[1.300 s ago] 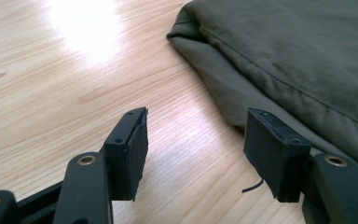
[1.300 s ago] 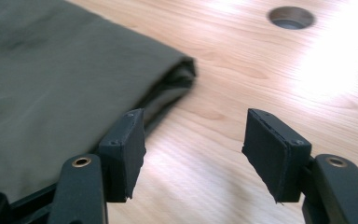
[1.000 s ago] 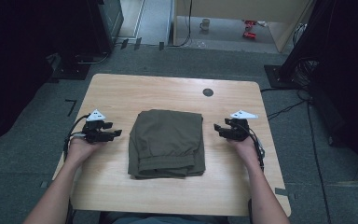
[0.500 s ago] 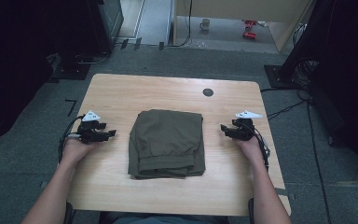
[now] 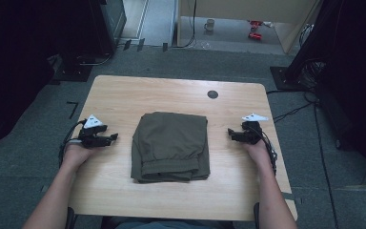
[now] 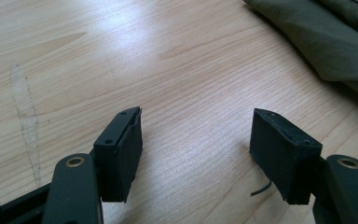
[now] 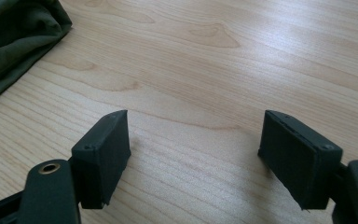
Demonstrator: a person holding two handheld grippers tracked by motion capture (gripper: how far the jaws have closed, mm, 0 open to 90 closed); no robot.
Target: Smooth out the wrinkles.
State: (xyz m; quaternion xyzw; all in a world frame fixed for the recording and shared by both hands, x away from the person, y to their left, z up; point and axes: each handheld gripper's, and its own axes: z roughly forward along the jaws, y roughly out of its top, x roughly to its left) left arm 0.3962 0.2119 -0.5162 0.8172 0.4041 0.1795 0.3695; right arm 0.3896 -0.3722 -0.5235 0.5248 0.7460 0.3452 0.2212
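Folded olive garment mid surface; left gripper, right gripper flank it, both just opening wider, nothing between jaws.

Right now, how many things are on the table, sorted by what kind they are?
Folded olive-green garment: 1
Black grippers, each held in a hand, jaws open, nothing between them: 2, the left gripper and the right gripper
Dark round spot on the table, near its far edge: 1
Total: 4

Matt olive cloth garment, smooth wooden table
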